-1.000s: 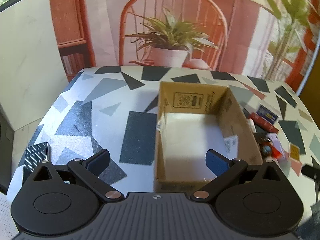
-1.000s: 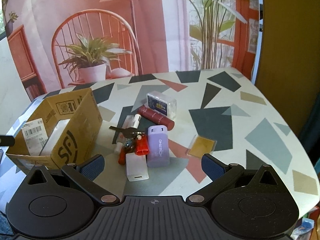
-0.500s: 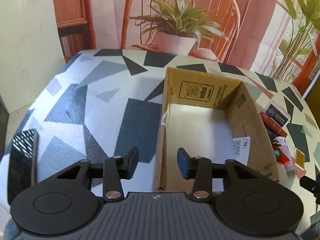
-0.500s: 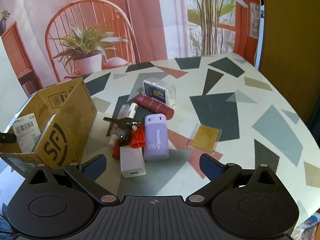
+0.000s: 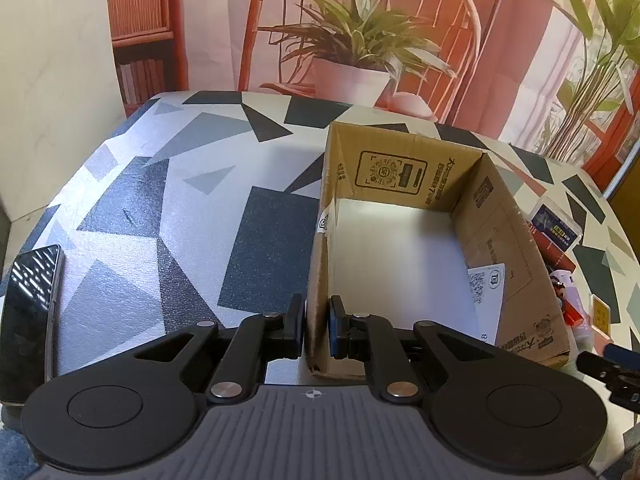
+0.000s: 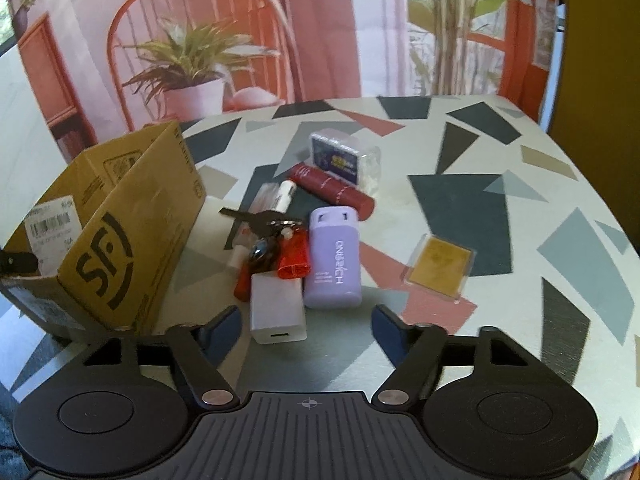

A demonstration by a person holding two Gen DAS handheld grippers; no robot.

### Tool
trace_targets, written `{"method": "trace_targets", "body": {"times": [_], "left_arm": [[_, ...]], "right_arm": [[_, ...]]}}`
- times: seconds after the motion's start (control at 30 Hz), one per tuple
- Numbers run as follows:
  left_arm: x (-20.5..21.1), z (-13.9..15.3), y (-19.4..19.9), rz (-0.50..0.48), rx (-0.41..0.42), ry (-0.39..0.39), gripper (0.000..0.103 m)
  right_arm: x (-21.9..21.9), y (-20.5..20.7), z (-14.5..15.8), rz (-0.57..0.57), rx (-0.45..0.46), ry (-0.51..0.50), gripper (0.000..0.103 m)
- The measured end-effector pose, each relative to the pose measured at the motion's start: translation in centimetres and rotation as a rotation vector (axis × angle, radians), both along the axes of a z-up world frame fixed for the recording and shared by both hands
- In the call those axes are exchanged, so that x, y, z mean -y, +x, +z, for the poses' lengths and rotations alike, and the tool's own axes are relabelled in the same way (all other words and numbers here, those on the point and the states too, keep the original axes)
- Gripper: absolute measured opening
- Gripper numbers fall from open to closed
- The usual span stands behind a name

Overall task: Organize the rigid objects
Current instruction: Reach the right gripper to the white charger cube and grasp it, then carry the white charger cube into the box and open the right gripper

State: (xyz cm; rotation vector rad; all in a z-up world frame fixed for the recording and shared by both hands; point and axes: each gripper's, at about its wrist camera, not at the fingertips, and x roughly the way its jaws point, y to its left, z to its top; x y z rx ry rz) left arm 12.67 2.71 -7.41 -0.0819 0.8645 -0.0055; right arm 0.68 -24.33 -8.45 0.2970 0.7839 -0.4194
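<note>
Crowding the half-apart, closing right fingers [image 6: 306,326]: white charger [image 6: 277,309]; left fingers [image 5: 316,330] clamp the cardboard box [image 5: 516,248].

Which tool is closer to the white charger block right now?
Right. The right tool stands open around the white charger block; the left tool is clamped on the cardboard box wall, well away.

Staged home-like set: printed backdrop [image 5: 360,40] with chair and potted plant behind far edge of terrazzo-pattern table [image 5: 160,208].

The right hand-held gripper [image 6: 306,322], jaws just closing, flanks a white charger [image 6: 277,307]; cardboard box [image 6: 120,236] to its left.
</note>
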Motion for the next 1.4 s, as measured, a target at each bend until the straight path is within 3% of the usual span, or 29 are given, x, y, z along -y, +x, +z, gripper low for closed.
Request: {"method": "trace_targets", "body": {"times": [0.1,0.2,0.6,1.13,1.3,1.4], "left_arm": [[0.2,0.1,-0.1,-0.004,0.008,0.005,0.013],[0.3,0.1,-0.1,-0.01,0.016,0.012,0.013],[-0.2,0.0,-0.1,-0.018,0.025,-0.011,0.013],[-0.5,-0.3,-0.1,-0.027,0.028,-0.04,0.013],[-0.6,-0.4,-0.2,-0.029,0.033,-0.051,0.013],[-0.7,-0.4,-0.1,-0.031,0.035,-0.057,0.013]], "right_arm": [[-0.5,0.7,-0.4,0.044,-0.018,-0.016,0.044],[-0.8,1.5,-0.9,0.077,-0.033,0.0,0.04],[-0.8,4.2,-2.4,0.08,-0.084,-0.035,0.034],[-1.1,3.3,-2.5,0.085,-0.101,-0.031,0.032],[-1.0,3.1,-2.4,0.086,-0.103,-0.002,0.032],[-0.6,2.6,-2.1,0.081,-0.079,0.103,0.032]]}}
